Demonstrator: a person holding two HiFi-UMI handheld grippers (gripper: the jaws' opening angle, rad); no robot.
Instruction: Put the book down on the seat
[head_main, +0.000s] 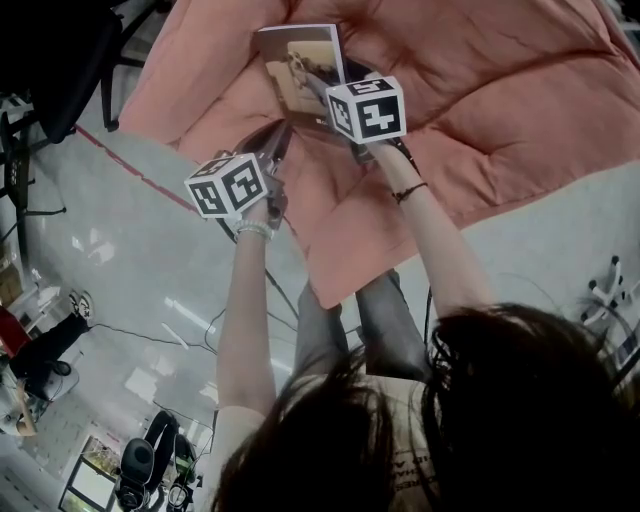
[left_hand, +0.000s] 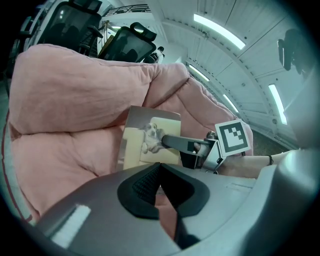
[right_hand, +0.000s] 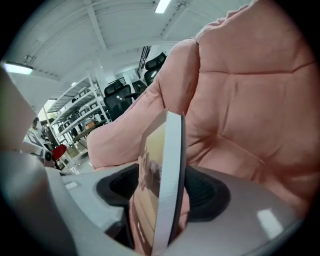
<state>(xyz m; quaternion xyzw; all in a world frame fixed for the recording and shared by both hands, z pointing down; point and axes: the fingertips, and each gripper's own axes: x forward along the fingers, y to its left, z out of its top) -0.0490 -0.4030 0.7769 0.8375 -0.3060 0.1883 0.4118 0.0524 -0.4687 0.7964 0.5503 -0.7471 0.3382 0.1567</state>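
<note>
The book with a dog on its cover is resting on the far part of the pink padded seat. The right gripper is reaching around the book's near edge, with its jaws standing wide apart and not squeezing it. Just to the left, the left gripper is hovering nearer, its jaws together and holding nothing.

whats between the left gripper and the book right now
Only bare pink cushion, by the left gripper view: the book sits just past the left gripper, with the right gripper reaching it from the side.
</note>
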